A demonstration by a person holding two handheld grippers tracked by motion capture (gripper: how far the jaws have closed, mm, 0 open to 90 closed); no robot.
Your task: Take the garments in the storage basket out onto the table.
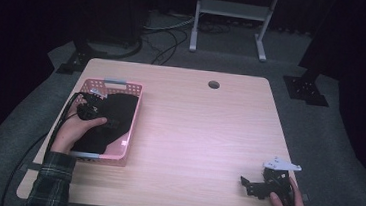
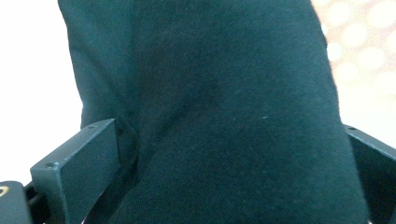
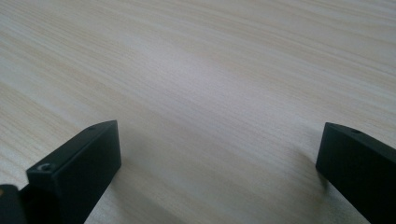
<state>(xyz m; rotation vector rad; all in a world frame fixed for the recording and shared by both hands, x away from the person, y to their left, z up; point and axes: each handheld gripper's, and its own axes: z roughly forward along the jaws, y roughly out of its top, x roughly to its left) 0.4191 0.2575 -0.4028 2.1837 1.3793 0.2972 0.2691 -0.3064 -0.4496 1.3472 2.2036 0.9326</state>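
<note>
A pink plastic basket (image 1: 117, 83) stands at the table's left side with a black cloth (image 1: 119, 108) bundled inside it. A hand holds my left gripper (image 1: 104, 118) down in the basket, on the cloth. In the left gripper view the black cloth (image 2: 210, 70) bulges up between the jaws of the left gripper (image 2: 229, 154), which stand wide apart and are not pressed onto it. My right gripper (image 1: 250, 185) rests near the front right corner of the table. In its own view the right gripper (image 3: 219, 154) is open over bare wood (image 3: 196, 70).
The light wooden table (image 1: 198, 134) has a round cable hole (image 1: 213, 84) near its far edge. A white metal stand (image 1: 232, 9) and black stand feet (image 1: 305, 88) sit on the grey floor behind. Cables trail off the table's left.
</note>
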